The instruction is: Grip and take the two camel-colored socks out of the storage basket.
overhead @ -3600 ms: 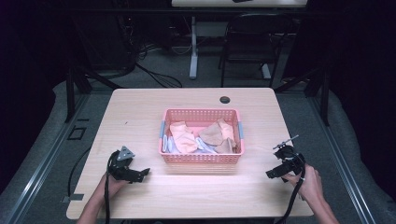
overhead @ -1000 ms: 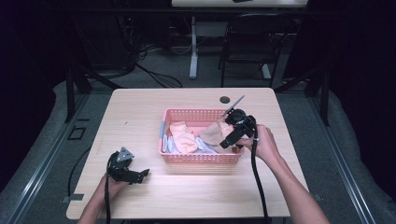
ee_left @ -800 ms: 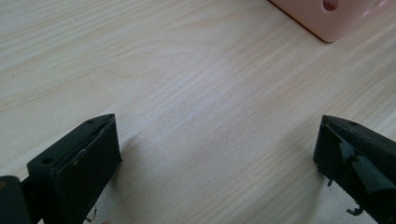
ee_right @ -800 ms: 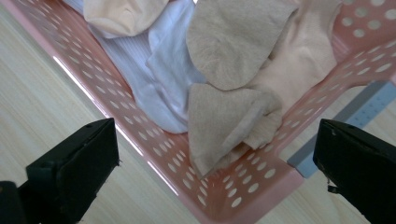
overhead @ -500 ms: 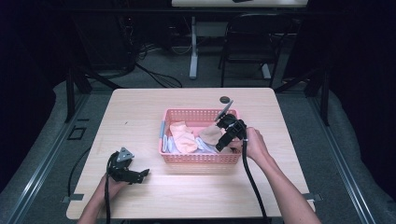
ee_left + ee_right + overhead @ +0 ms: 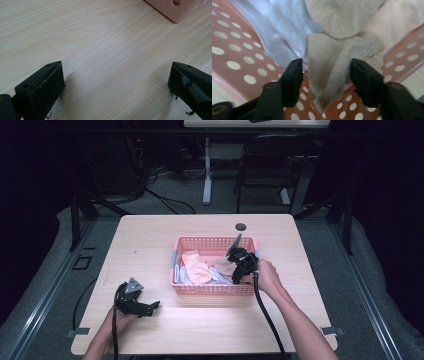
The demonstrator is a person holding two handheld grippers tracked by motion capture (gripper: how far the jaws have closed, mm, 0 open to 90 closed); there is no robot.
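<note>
A pink perforated basket of cloths stands mid-table. My right gripper reaches down into its right half. In the right gripper view its jaws straddle a crumpled beige cloth; they have just been closing around it. The right pad touches the fold, while a sliver of basket floor still shows at the left pad. A white cloth lies beside it and a pale pink one behind. My left gripper rests on the table at front left, open over bare wood.
A peach cloth fills the basket's left half. A small black disc sits near the table's far edge. The basket's corner shows ahead in the left gripper view. A chair and cables lie beyond the table.
My right gripper came from the table's right edge over the basket, then sank into it. The left gripper has stayed put.
</note>
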